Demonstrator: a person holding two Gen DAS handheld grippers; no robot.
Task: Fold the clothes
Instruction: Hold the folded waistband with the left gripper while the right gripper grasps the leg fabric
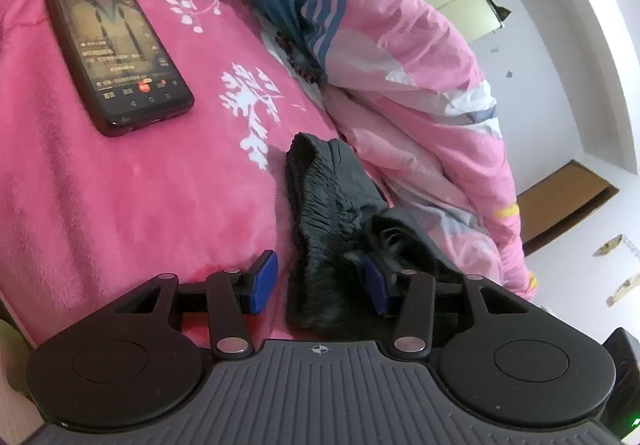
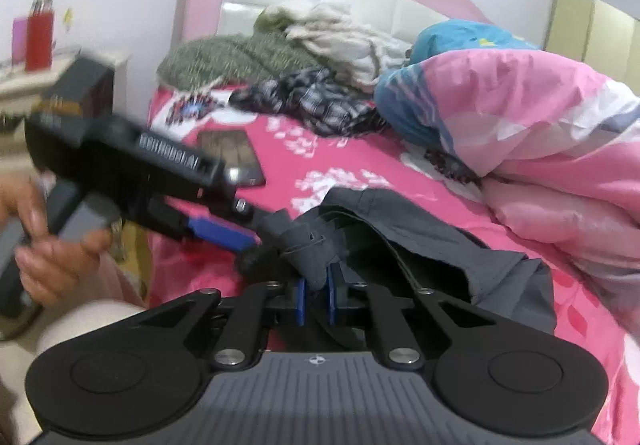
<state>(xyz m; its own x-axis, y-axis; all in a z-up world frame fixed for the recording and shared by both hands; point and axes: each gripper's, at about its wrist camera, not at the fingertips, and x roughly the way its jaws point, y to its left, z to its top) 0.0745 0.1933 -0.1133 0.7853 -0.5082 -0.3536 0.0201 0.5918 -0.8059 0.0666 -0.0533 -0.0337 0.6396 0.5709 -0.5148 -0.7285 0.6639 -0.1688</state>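
Much of the dark grey trousers [image 1: 324, 201] is hard to read: in the left wrist view only the gathered elastic waistband and a fuzzy black lining show, and the rest runs under the tool body and out of sight at the bottom. In the right wrist view the same garment [image 2: 420, 241] lies crumpled on the pink floral bed sheet [image 2: 344, 161], its far end cut off behind the tool housing. The left side of that view is motion-blurred, so the person's hand [image 2: 52, 245] and the black handle it grips are smeared.

The left tool [image 1: 320, 285] has its blue pads spread partway. The left pad hangs above the bare pink sheet [image 1: 140, 205], while the right pad is buried in the black fleecy lining; nothing is pinched between them. In the right view this tool [image 2: 224, 233] reaches in from the left, its blue tip touching the bunched waistband.

The right tool [image 2: 316, 301] has its blue pads drawn nearly together, pinching a narrow fold of the grey fabric that rises between them.

A smartphone [image 1: 114, 45] with a lit screen lies on the sheet, well apart from the trousers. A pink and blue quilt [image 1: 400, 65] is heaped just beside them.
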